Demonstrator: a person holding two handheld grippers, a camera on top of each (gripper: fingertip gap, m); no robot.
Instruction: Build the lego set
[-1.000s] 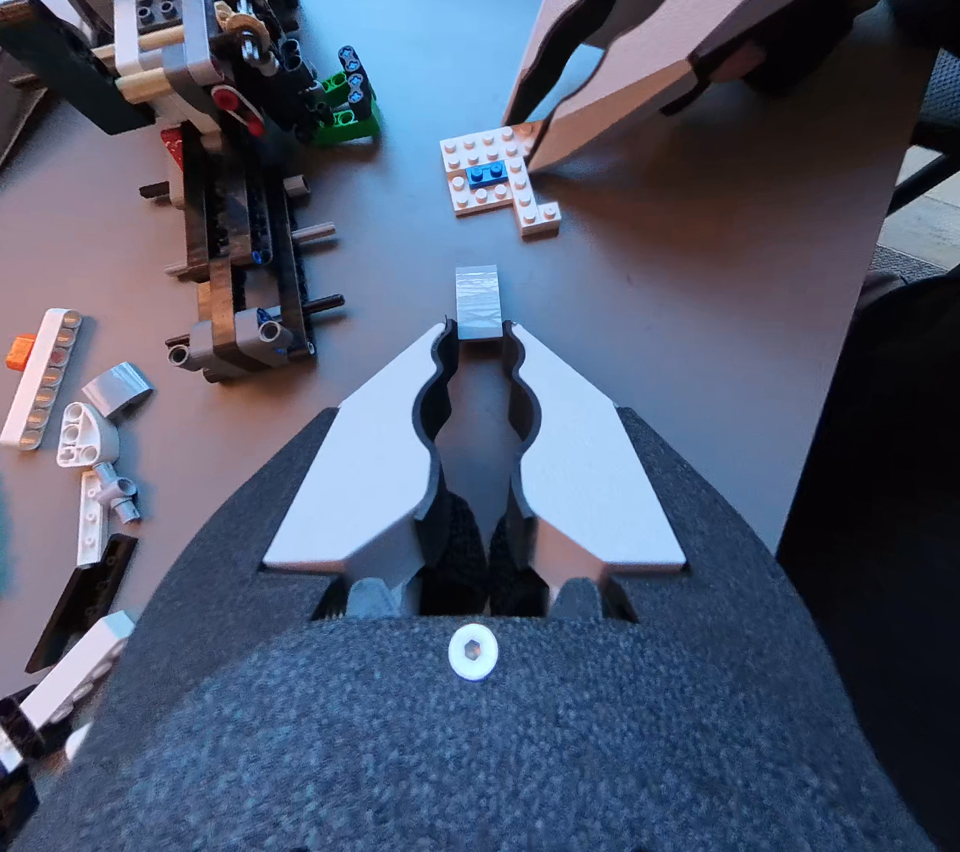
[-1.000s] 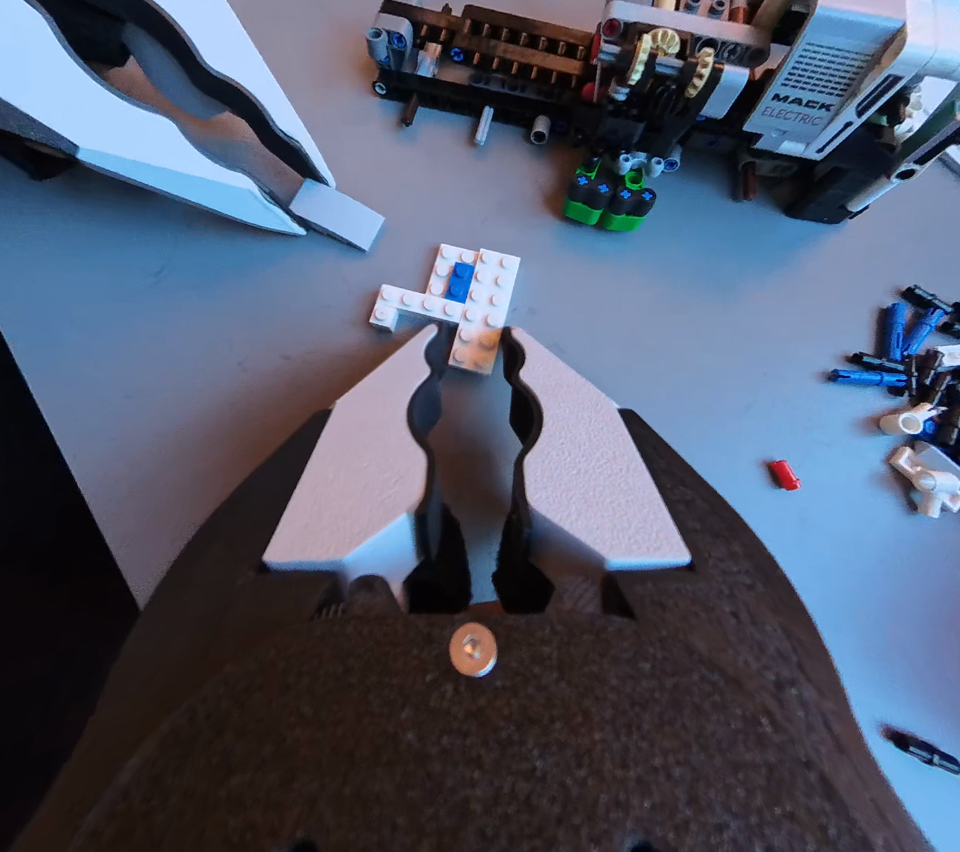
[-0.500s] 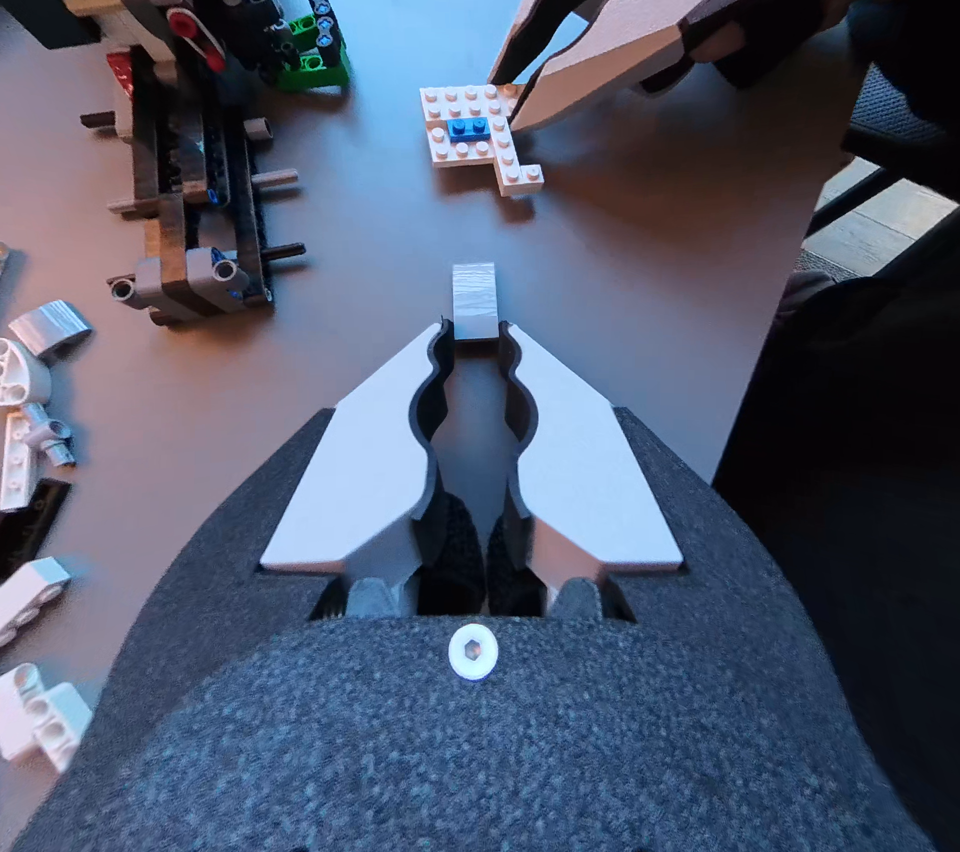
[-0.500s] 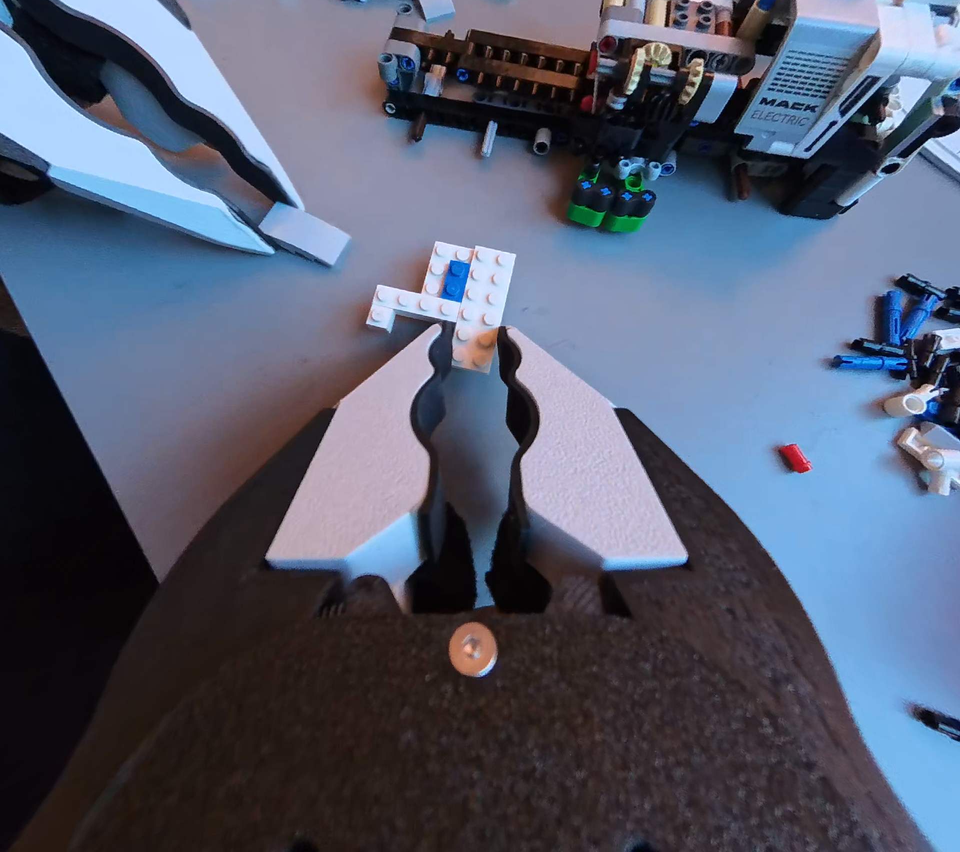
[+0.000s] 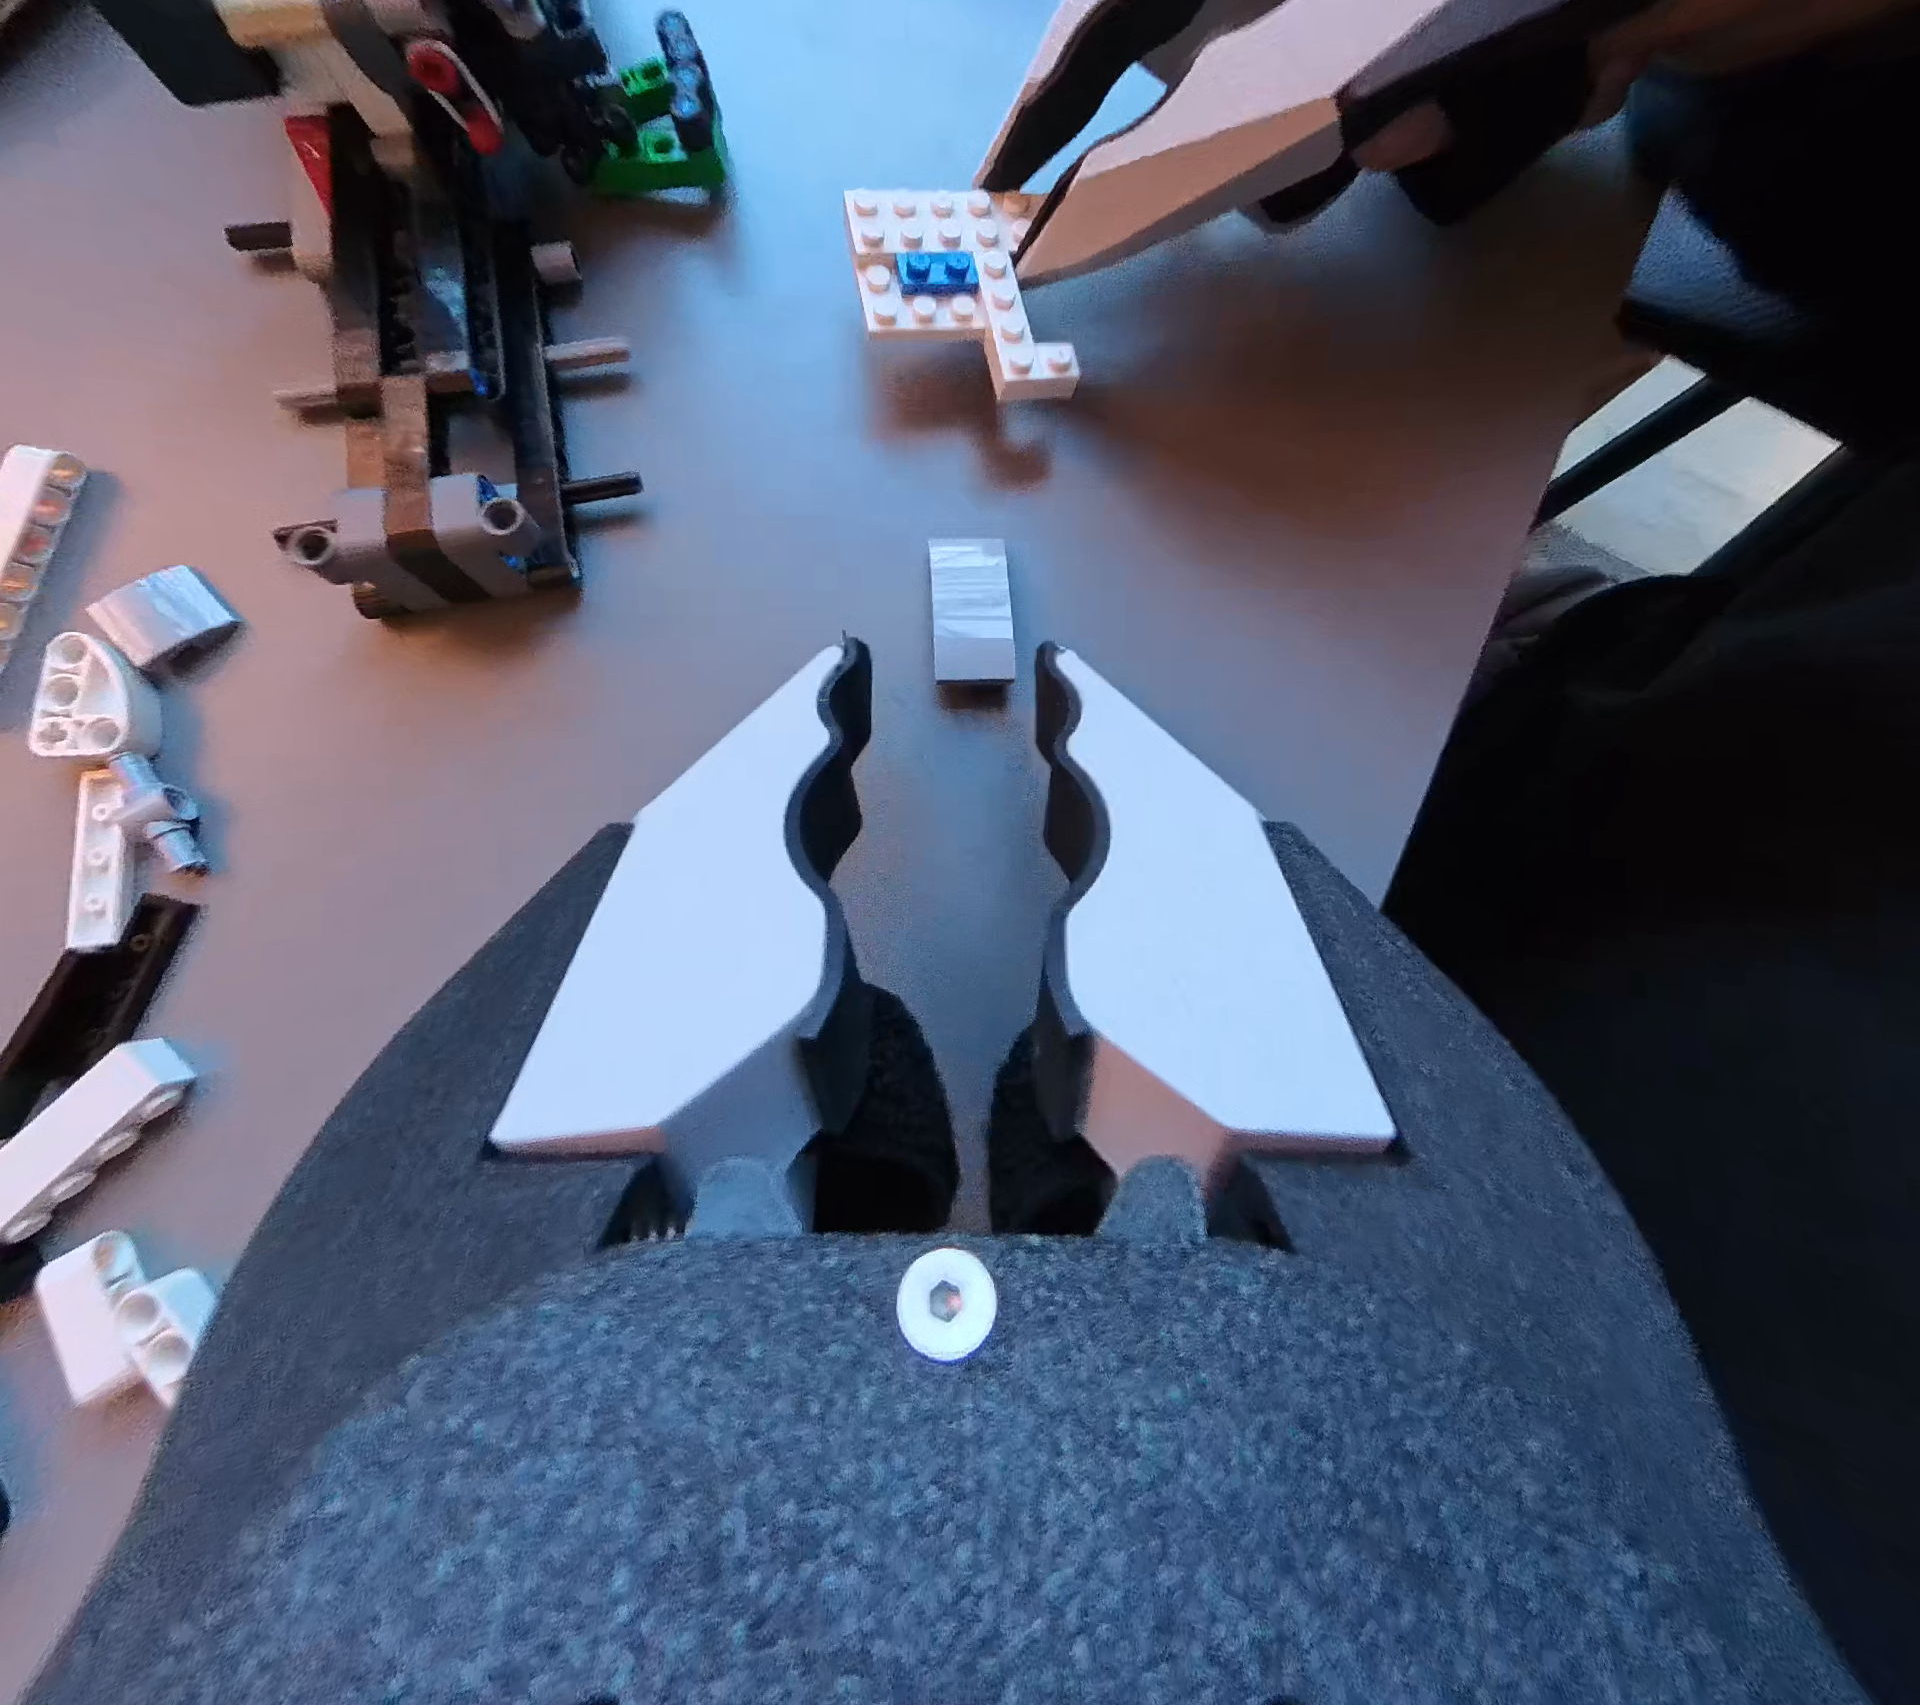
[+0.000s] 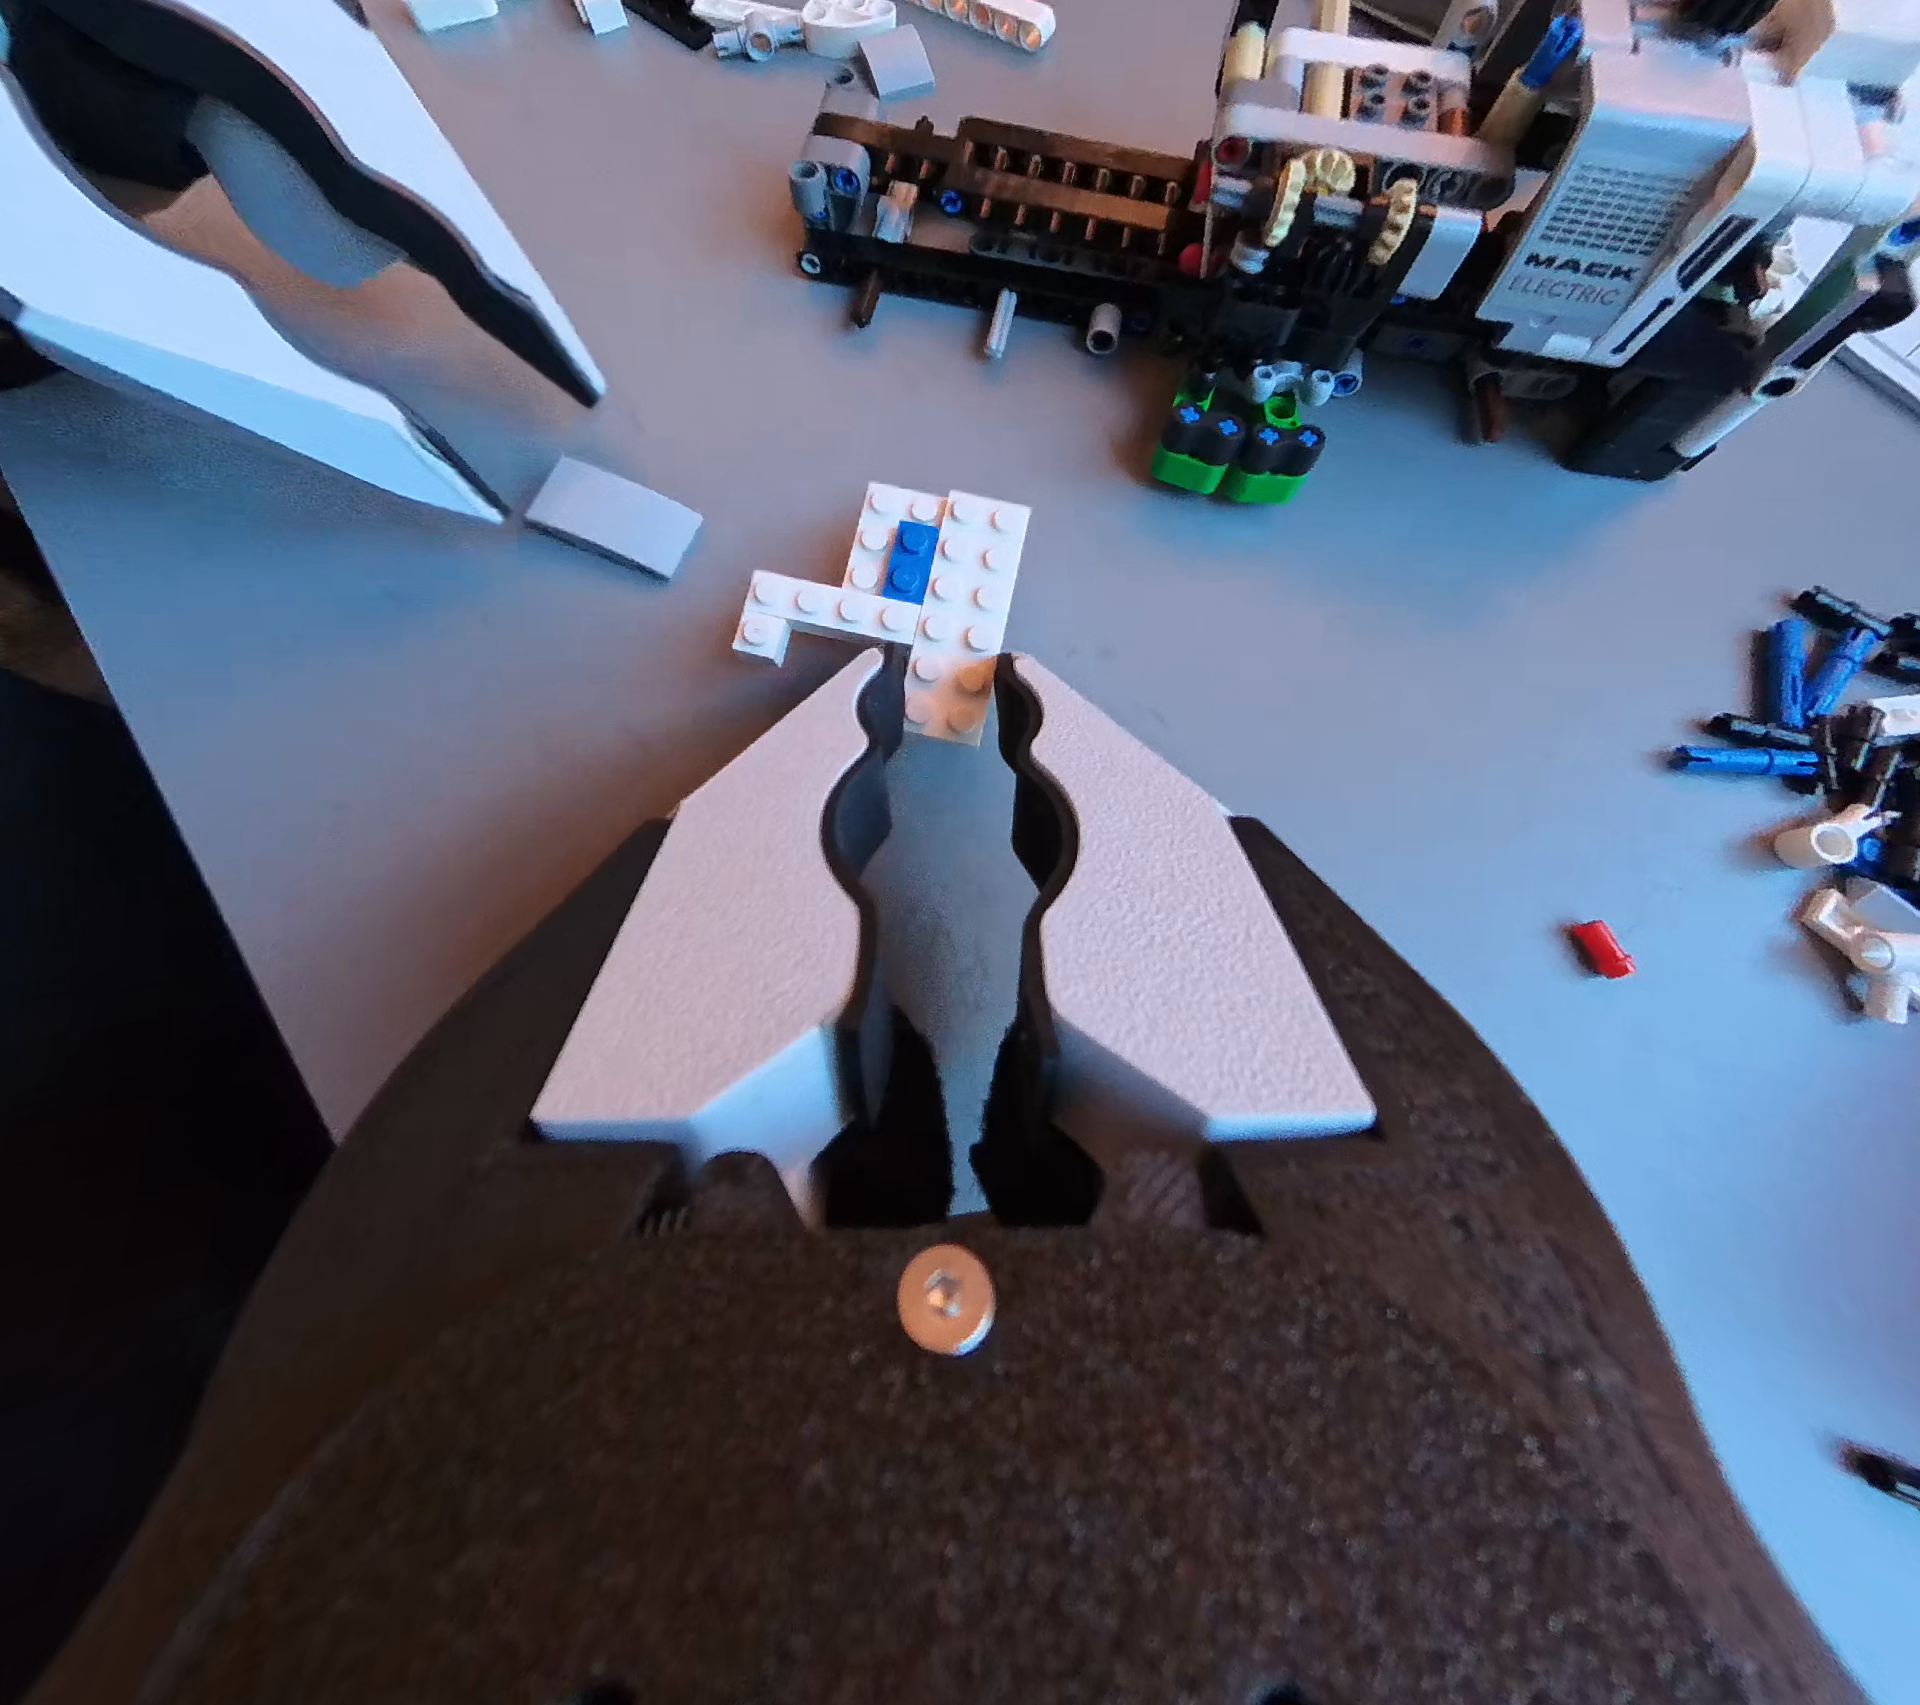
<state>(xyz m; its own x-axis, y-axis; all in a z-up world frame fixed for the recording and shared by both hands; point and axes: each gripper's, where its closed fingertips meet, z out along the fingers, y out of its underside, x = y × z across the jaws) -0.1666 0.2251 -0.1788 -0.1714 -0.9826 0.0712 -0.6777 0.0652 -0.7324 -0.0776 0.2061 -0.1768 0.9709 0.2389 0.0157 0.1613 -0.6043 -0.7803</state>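
Lego truck chassis (image 6: pixel 1299 253) is sitting far on the bench (image 6: pixel 1351 720); my right claw (image 6: pixel 948 668) is gripping the white plate assembly (image 6: pixel 935 585); my left claw (image 5: pixel 951 653) is gaping around the grey tile (image 5: pixel 971 611), its long axis pointing away.

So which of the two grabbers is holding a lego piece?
The right gripper, shut on the white studded lego plate assembly. The left gripper is open, its smooth grey tile lying free on the table.
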